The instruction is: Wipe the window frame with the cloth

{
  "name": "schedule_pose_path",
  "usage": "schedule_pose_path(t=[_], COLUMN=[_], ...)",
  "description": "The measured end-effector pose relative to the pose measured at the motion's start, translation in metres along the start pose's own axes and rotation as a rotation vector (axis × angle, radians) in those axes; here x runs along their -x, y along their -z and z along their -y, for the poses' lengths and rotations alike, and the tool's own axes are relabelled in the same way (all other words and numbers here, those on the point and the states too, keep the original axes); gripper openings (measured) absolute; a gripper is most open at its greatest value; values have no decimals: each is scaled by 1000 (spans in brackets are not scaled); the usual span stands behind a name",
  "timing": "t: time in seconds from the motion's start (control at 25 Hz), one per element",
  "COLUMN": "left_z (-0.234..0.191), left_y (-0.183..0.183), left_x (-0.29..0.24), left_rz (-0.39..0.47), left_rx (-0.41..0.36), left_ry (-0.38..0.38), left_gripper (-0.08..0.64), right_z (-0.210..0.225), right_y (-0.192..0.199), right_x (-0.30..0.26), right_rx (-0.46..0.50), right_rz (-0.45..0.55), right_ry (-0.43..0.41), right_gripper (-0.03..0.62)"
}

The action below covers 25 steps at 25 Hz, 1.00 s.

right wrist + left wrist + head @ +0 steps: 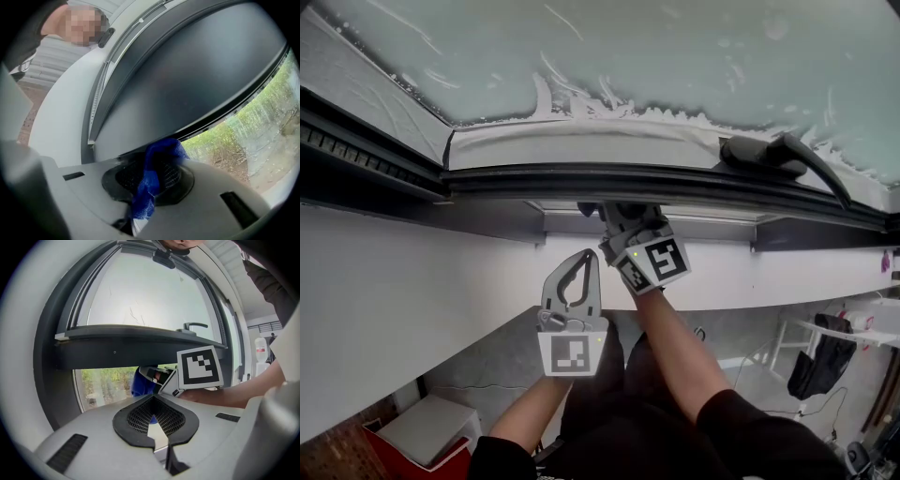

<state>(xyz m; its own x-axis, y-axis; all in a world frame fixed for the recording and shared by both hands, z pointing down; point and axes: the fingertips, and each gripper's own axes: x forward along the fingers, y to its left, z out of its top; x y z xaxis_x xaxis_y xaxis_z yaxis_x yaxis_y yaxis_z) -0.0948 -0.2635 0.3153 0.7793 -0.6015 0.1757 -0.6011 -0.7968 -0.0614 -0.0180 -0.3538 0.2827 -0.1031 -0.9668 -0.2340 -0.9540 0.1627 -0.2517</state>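
Observation:
The dark window frame (pixel 581 178) runs across the head view above a white sill (pixel 403 291). My right gripper (pixel 614 216) reaches up under the frame's lower edge, shut on a blue cloth (pixel 157 171) that bunches out between its jaws against the dark frame (pixel 187 93). In the left gripper view the blue cloth (pixel 140 381) shows just under the frame, beside the right gripper's marker cube (pixel 199 366). My left gripper (pixel 584 264) hovers lower over the sill, left of the right one, shut with nothing in it; its jaws (pixel 154 408) point at the frame.
A dark window handle (pixel 787 155) sticks out on the frame to the right. Frosted glass (pixel 628 56) fills the top. Below the sill stand a white-topped red box (pixel 427 431) at the left and a white stand with a dark garment (pixel 820 361) at the right.

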Motion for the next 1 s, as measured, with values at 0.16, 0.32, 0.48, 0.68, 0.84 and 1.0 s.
schedule_pose_path(t=[0.16,0.32,0.48,0.68,0.84,1.0], left_z=[11,26,42,60,74,85], left_y=[1,-3,-6,-7,-11,-11], left_x=[-5,-10,-16,-20,-28,-34], left_rz=[-8,-5,-15,-20,-15,-20], left_rx=[-25,-44,-112,-82,-128,-106], left_ry=[21,40,77,91,127,141], left_gripper=[3,3,3,3,3,3], right_z=[11,22,34,50,62,73], right_y=[-6,-11,-17,-25,-31,-35], right_x=[9,18,29,44,52,62], right_rx=[2,-9,-12,-2,-13,-5], right_rz=[5,6,13,22,32,38], right_ry=[17,30,45,65,82,100], right_gripper=[32,31,32,32,32,32])
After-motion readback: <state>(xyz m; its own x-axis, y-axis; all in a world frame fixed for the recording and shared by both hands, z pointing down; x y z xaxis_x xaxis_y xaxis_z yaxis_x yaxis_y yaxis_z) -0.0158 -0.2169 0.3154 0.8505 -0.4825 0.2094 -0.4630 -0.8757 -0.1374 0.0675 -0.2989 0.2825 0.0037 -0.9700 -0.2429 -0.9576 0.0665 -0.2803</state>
